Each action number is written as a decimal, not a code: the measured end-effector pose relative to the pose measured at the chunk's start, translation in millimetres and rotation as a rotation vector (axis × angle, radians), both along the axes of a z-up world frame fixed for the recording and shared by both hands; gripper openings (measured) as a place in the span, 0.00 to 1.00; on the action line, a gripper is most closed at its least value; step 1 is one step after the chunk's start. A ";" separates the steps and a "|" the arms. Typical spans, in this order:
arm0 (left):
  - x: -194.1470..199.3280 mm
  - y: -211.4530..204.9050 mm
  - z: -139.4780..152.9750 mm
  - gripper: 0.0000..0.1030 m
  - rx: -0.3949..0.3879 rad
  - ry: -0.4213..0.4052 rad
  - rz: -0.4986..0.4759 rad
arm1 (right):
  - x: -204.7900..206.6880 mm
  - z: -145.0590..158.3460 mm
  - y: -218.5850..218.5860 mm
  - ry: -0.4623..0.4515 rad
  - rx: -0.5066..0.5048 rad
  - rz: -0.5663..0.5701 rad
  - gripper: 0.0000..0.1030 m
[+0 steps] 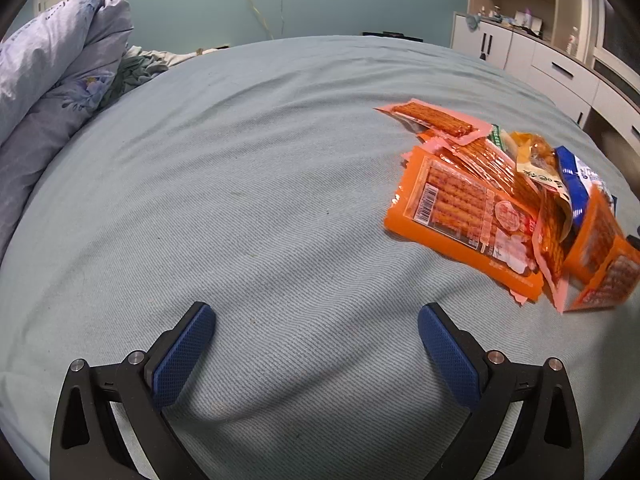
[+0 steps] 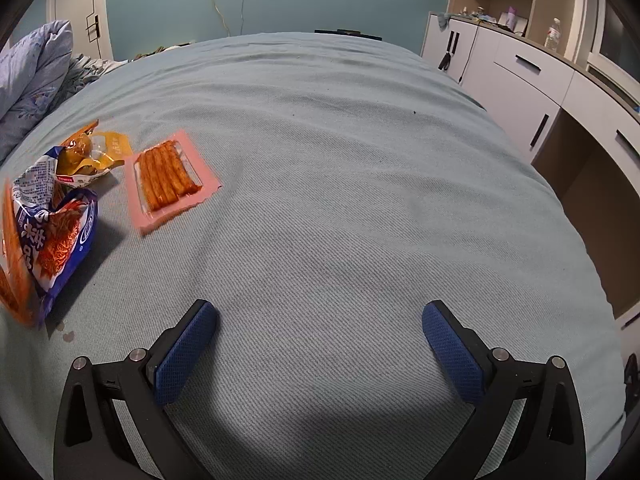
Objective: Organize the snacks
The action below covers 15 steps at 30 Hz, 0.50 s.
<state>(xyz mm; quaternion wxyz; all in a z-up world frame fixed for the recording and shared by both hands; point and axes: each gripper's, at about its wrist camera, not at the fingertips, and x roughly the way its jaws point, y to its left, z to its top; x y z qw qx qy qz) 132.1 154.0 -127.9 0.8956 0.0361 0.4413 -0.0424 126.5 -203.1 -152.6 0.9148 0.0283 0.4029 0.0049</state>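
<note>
Snack packets (image 1: 500, 204) heaped, perhaps overlapping, near bed (image 1: 240, 200) edge.

right gripper (image 2: 319, 354) jaws wide, empty | pink snack pack (image 2: 170, 178) flat on bed (image 2: 360, 200) | blue bag (image 2: 56, 232) possibly crumpled

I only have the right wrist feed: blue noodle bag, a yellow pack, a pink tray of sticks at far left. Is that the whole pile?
Observer: No. The left wrist view shows a big orange packet with a barcode, lying flat at the pile's near-left edge.
Operator: Is the left gripper holding anything?
Observer: No, the left gripper is open over bare bedsheet, nothing between its fingers.
Operator: Any more orange packs?
Observer: Yes, another orange packet sits at the pile's near-right end, blurred in that view.
</note>
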 end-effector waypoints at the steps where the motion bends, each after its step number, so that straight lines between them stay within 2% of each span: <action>1: -0.1 -0.1 0.1 1.00 0.000 0.000 0.000 | 0.2 0.1 -0.1 0.000 0.000 0.000 1.00; 15: 0.4 -1.2 0.2 1.00 0.002 0.000 0.000 | 0.8 -0.2 -0.2 0.000 0.000 0.000 1.00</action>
